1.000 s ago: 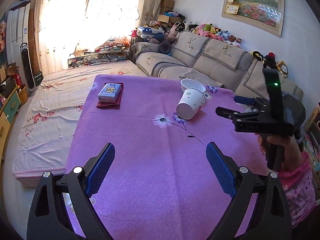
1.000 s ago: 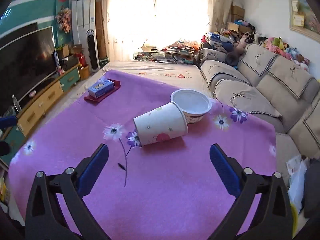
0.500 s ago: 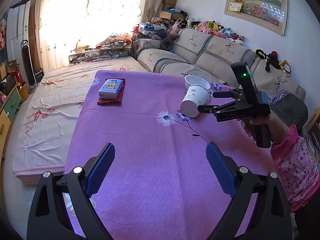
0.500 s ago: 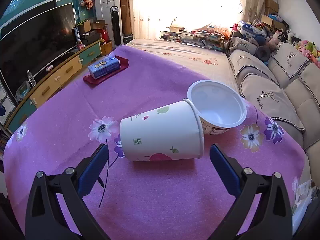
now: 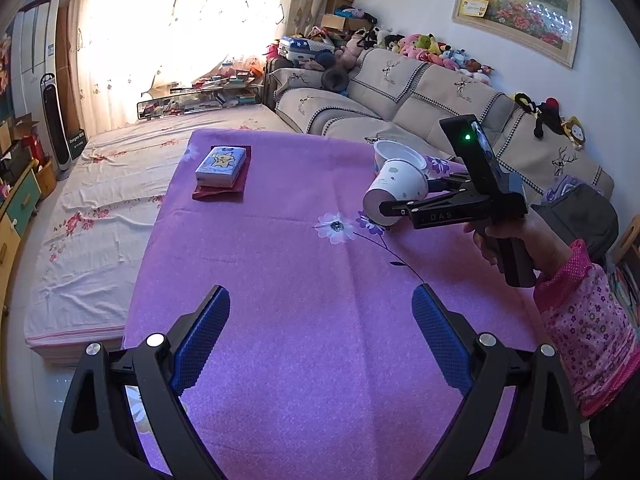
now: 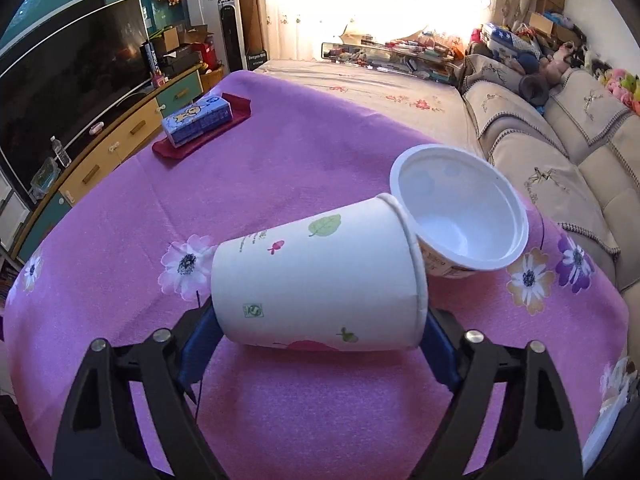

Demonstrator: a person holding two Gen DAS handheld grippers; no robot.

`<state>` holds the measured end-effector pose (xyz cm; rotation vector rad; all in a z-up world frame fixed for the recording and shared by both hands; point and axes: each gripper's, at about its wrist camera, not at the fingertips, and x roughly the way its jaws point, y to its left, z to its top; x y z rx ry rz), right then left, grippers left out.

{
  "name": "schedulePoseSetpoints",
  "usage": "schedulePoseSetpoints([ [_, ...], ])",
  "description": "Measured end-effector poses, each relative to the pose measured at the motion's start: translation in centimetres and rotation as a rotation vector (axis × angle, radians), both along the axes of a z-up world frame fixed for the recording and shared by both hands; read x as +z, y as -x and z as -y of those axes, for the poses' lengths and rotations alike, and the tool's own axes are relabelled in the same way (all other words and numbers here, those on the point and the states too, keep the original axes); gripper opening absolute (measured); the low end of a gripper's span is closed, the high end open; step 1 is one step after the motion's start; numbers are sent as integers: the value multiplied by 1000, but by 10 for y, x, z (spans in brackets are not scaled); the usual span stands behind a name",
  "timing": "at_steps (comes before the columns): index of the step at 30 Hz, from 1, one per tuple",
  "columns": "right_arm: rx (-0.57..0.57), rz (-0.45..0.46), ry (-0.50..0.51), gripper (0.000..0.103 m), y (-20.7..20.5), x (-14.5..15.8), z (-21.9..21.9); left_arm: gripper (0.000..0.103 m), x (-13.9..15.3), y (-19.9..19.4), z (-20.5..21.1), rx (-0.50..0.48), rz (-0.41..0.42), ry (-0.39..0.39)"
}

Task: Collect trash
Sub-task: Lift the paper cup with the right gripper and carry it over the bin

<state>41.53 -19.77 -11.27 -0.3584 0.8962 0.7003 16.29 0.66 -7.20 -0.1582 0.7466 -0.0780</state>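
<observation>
Lying sideways between the closing right claw (image 6: pixel 318 340) pads, the paper cup (image 6: pixel 316 276).

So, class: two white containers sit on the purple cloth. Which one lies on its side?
The paper cup with leaf prints lies on its side, between the closing right tongs. The plastic tub behind it sits tilted, mouth upward.

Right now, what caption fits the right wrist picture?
Right gripper closing around a tipped paper cup beside a white bowl on purple cloth.
</observation>
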Motion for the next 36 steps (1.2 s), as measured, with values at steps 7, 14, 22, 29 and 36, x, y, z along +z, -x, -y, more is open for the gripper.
schedulePoseSetpoints([
  [7, 0, 78, -27, 81, 57, 20, 3, 91, 2, 4, 4, -8, 9, 2],
  [14, -58, 118, -34, 81, 111, 37, 23, 91, 5, 12, 16, -37, 13, -7],
  [22, -169, 151, -34, 82, 151, 47, 83, 91, 10, 21, 42, -88, 18, -11],
  [29, -304, 176, -18, 82, 170, 53, 156, 91, 12, 22, 71, -134, 9, -1],
  [36, -491, 174, -20, 82, 172, 47, 247, 91, 12, 16, 104, -186, -7, -7],
])
